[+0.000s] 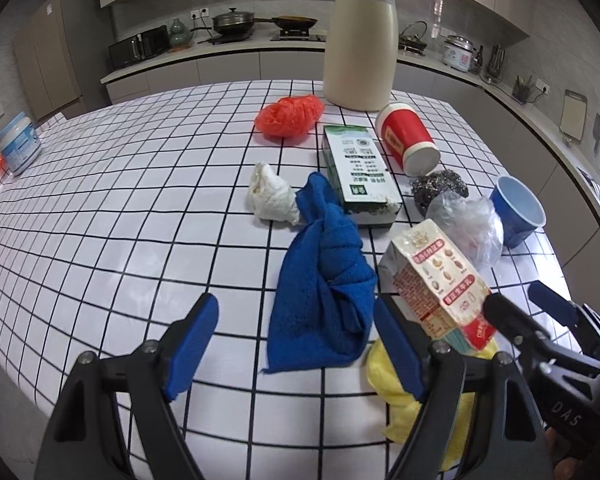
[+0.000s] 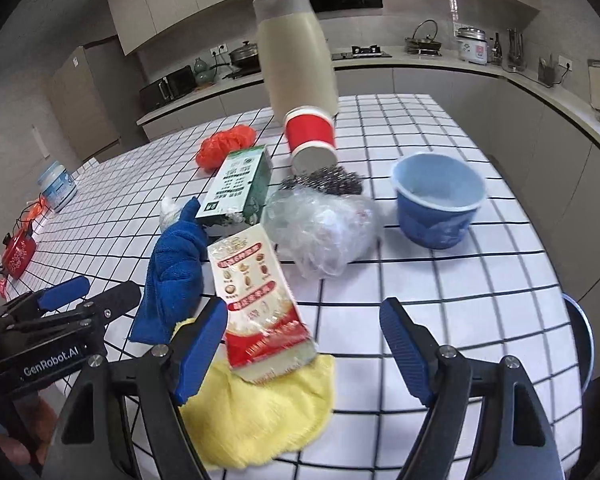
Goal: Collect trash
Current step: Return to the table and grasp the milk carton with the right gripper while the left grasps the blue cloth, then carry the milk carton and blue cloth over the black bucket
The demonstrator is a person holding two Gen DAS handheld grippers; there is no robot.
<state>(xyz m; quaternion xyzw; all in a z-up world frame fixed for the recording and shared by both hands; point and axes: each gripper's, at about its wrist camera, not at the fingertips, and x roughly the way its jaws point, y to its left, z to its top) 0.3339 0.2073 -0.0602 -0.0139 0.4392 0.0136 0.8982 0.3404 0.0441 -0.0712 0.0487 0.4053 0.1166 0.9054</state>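
Both tools hang over the grid-patterned white table with jaws spread and empty. The left gripper faces the crumpled blue cloth; the right gripper straddles the red-and-cream snack carton lying on a yellow cloth — seemingly the first trash to grab.

I see the trash strewn on the grid tablecloth: a red-and-cream carton lying tilted on yellow cloth, a green carton flat, a tipped red cup, and crumpled clear plastic.
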